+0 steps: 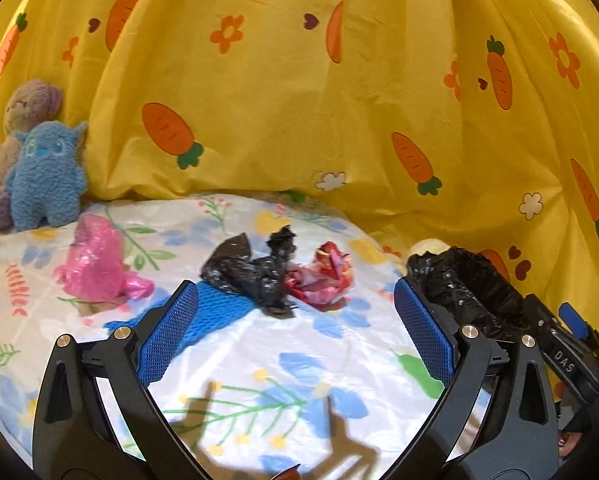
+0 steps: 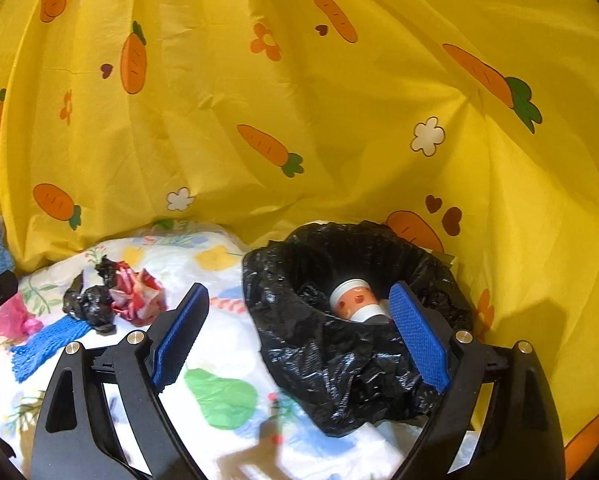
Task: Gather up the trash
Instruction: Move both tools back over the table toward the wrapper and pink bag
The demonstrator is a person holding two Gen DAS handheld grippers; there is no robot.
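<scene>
- A yellow cloth (image 1: 283,112) printed with carrots, flowers and hearts hung in folds across the upper frame.
- A glossy white floral cover (image 1: 259,360) filled the lower frame.
- Two plush toys (image 1: 39,168) sat at left.
- Hard light cast sharp shadows.

In my black-lined trash bin (image 2: 339,360) lies a white paper cup (image 2: 357,300) on its side, while crumpled black (image 1: 251,272), red (image 1: 327,276) and pink (image 1: 95,264) wrappers lie on the bed.

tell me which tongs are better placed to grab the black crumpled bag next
Left. The left tongs stand open facing the black crumpled bag; the right tongs stand open at the bin bag.
</scene>
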